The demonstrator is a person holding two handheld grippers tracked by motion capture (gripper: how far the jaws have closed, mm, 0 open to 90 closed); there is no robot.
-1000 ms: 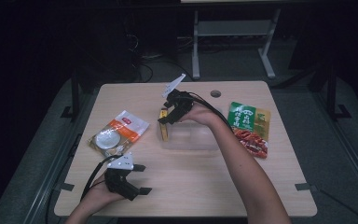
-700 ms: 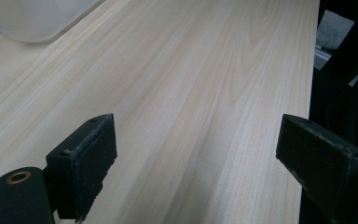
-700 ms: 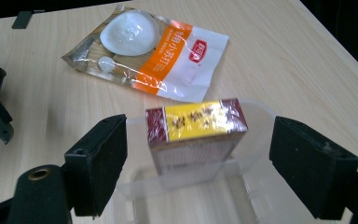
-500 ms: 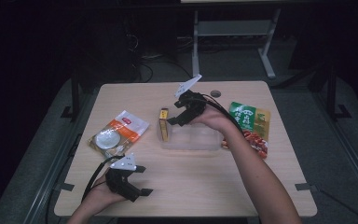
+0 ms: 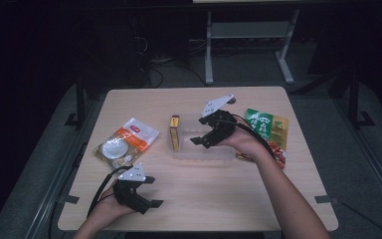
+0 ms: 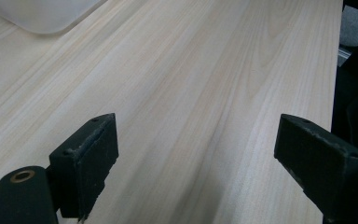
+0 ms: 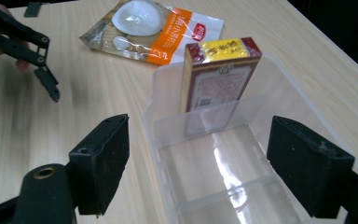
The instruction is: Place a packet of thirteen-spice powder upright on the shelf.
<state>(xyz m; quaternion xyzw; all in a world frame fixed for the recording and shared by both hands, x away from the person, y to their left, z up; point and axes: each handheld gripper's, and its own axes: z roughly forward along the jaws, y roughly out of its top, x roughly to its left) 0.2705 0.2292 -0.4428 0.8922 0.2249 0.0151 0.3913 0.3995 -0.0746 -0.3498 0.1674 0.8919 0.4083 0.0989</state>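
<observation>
Right tongs shifted off box, spread empty over clear bin; left tongs spread.

Pale wood-grain table; clear plastic bin; box in dark red with yellow top; orange-and-white packet; green packet; black grippers.

Light wooden table with rounded corners, lit from above. Dark room around it, grey floor. Pale metal frame and loose cables behind.
</observation>
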